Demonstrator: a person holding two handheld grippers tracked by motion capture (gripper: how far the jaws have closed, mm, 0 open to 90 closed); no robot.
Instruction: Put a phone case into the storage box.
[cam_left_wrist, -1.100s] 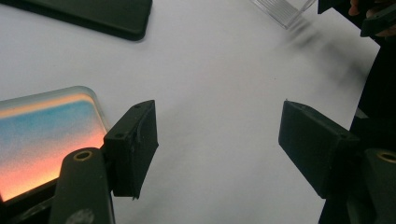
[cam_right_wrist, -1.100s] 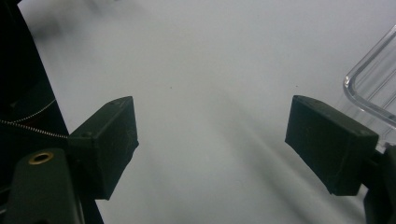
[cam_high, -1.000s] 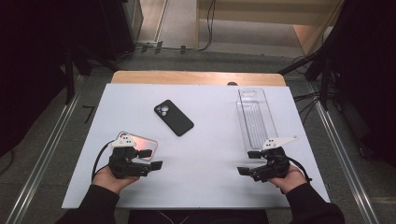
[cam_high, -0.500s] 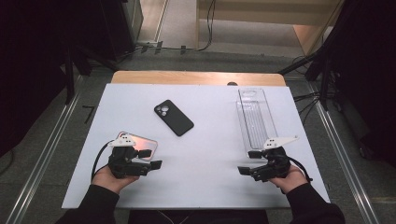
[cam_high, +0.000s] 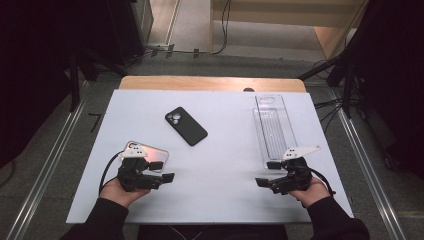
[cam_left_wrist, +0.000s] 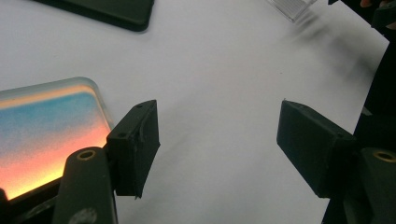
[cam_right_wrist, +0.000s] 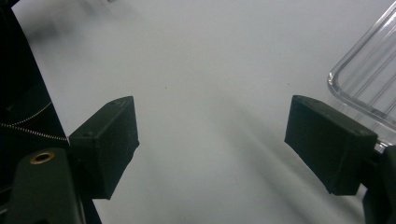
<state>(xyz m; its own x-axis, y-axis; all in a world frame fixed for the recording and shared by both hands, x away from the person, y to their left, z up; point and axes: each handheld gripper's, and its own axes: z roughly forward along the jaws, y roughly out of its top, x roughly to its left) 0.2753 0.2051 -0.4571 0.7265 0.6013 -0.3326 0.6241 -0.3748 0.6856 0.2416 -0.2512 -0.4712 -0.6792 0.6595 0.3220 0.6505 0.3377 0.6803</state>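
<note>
Phone sits black and flat mid-table toward the far edge, and with your left gripper and right gripper both spread wide and empty near the front edge, a pinch on that thin slab could probably just skid it.

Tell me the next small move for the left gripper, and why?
Probably ease the left gripper sideways toward the pink-orange phone. Its jaws stand open over bare white table, and the phone lies flat just beside one jaw, ungripped.
</note>
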